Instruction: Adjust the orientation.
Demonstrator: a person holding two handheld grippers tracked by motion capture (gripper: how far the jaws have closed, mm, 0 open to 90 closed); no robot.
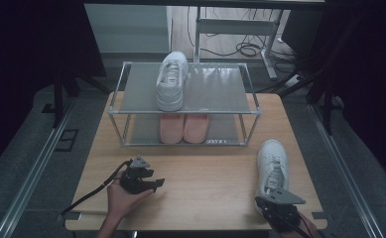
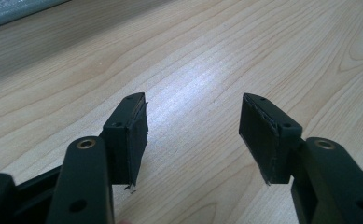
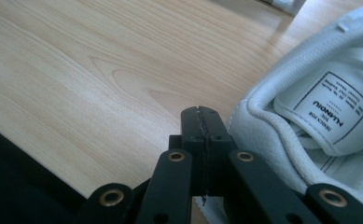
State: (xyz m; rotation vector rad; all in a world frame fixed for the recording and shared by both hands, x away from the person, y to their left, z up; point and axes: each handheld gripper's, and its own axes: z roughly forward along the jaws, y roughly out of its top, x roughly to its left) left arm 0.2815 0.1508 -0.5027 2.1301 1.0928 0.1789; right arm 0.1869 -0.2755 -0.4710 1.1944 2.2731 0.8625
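Observation:
A white sneaker point(image 1: 272, 166) lies on the wooden table point(image 1: 205, 168) at the right, toe pointing away. My right gripper point(image 1: 271, 197) is at its heel. In the right gripper view the jaws are shut with nothing between them point(image 3: 202, 116), just left of the sneaker's heel collar point(image 3: 263, 126). A second white sneaker point(image 1: 172, 82) stands on the top shelf of a metal shoe rack point(image 1: 220, 89). A pair of pink shoes point(image 1: 184, 128) sits on the lower shelf. My left gripper point(image 1: 156, 184) rests open on the table at the left, its jaws point(image 2: 193, 121) wide apart over bare wood.
The rack takes up the far half of the table. The right half of its top shelf point(image 1: 220, 84) is bare. Dark curtains hang at both sides, and a desk frame with cables point(image 1: 245, 47) stands on the floor behind.

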